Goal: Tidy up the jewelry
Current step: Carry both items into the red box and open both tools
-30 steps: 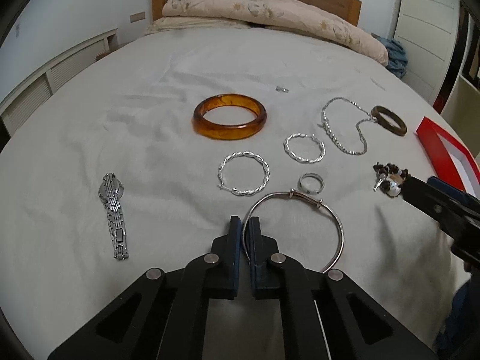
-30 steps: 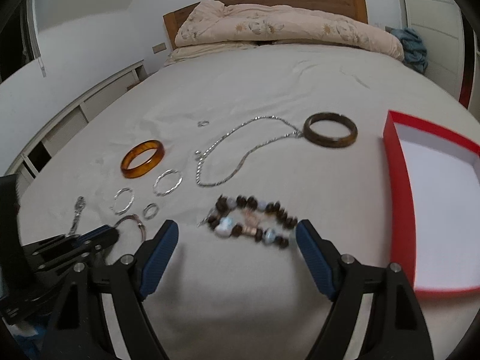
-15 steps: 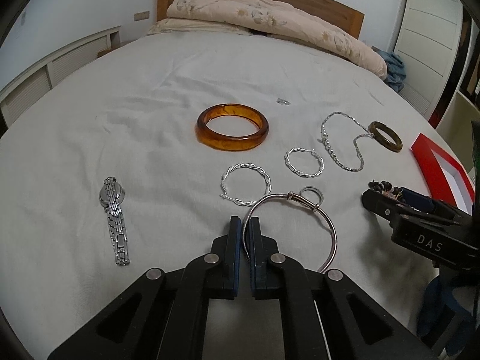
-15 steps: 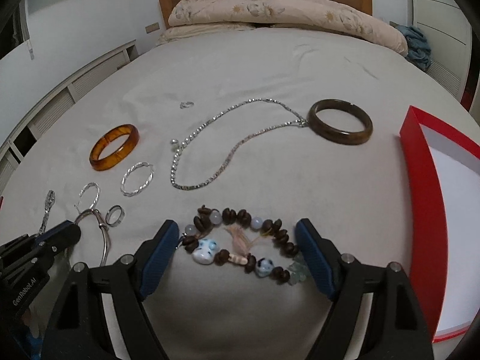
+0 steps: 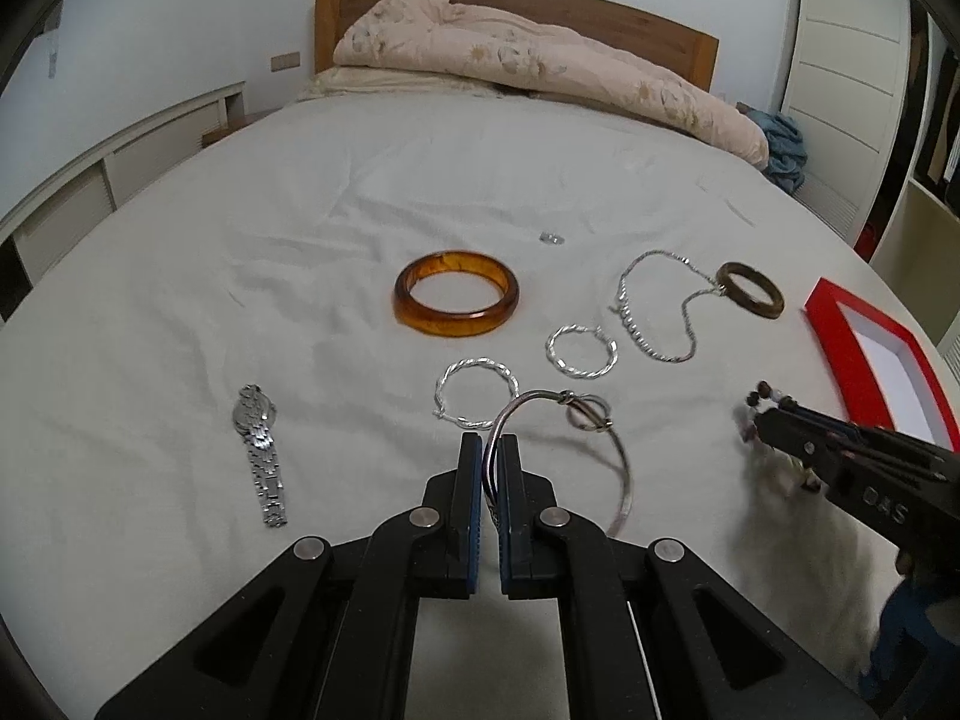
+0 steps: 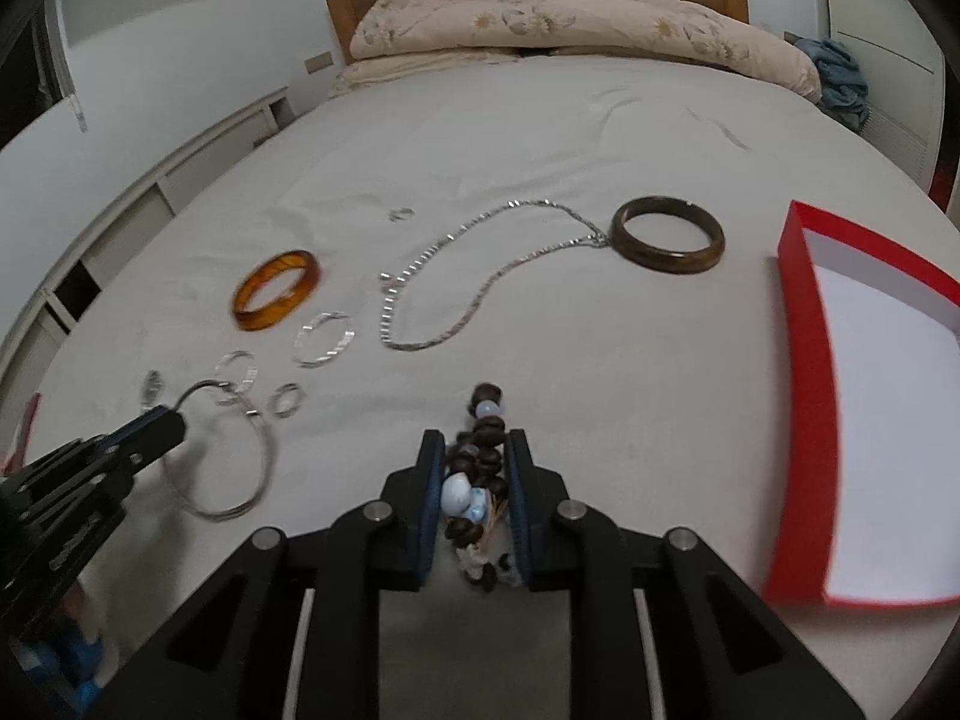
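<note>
Two grippers clamped, left gripper on silver bangle, right gripper on beaded bracelet, wristwatch clear only from left.

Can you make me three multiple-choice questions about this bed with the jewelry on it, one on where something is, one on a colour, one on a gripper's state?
1. Where does the dark brown bangle lie?
A. inside the box
B. on the sheet, at the silver chain necklace's far end
C. on the folded quilt

2. What colour are the walls of the open shallow box?
A. red
B. blue
C. black

3. What is the right gripper doing?
A. open and holding nothing
B. shut on the amber bangle
C. shut on the brown-and-blue beaded bracelet

Answers:
1 B, the bangle sits on the white sheet by the chain, left of the box.
2 A, red walls around a white inside.
3 C, its blue pads press the beads from both sides; the left gripper likewise pinches the thin silver wire bangle.
</note>
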A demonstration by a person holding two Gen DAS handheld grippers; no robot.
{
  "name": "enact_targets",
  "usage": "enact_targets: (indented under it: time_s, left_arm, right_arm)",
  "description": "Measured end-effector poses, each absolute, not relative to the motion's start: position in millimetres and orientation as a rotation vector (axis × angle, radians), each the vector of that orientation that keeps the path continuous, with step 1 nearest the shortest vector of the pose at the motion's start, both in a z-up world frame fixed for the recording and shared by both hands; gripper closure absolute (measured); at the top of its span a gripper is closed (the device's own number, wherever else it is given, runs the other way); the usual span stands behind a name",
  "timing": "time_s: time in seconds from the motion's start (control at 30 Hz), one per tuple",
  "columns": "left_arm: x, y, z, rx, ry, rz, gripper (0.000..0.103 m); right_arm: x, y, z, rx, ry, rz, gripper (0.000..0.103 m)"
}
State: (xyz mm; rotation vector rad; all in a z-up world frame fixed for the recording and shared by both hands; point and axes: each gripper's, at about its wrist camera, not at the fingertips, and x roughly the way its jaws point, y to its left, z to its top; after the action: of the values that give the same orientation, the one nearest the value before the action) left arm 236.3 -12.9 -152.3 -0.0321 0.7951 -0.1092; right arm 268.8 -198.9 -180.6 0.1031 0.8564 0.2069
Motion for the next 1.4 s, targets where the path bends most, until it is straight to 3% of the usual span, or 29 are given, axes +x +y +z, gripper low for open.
enact_targets:
  time_s: [0.3, 0.6, 0.83, 1.03, 1.4]
  left_arm:
    - [214, -43, -103, -0.002, 0.758, -0.128, 0.100]
    - [223, -138, -67, 0.025, 0.734, -0.317, 0.100]
    - [247, -234, -64, 0.024, 0.750, -0.487, 0.100]
    - [267, -301, -95, 0.086, 0.824, -0.563, 0.099]
    - [276, -316, -133, 0.181, 0.850, -0.529, 0.098]
  right_arm:
    - [222, -224, -118, 0.173, 0.753, 0.245, 0.084]
    - [201, -325, -79, 0.245, 0.657, 0.089, 0.084]
    - [207, -407, -95, 0.273, 0.672, -0.034, 0.084]
    - [215, -438, -135, 0.291, 0.735, -0.089, 0.084]
    - [233, -429, -173, 0.248, 0.851, -0.098, 0.083]
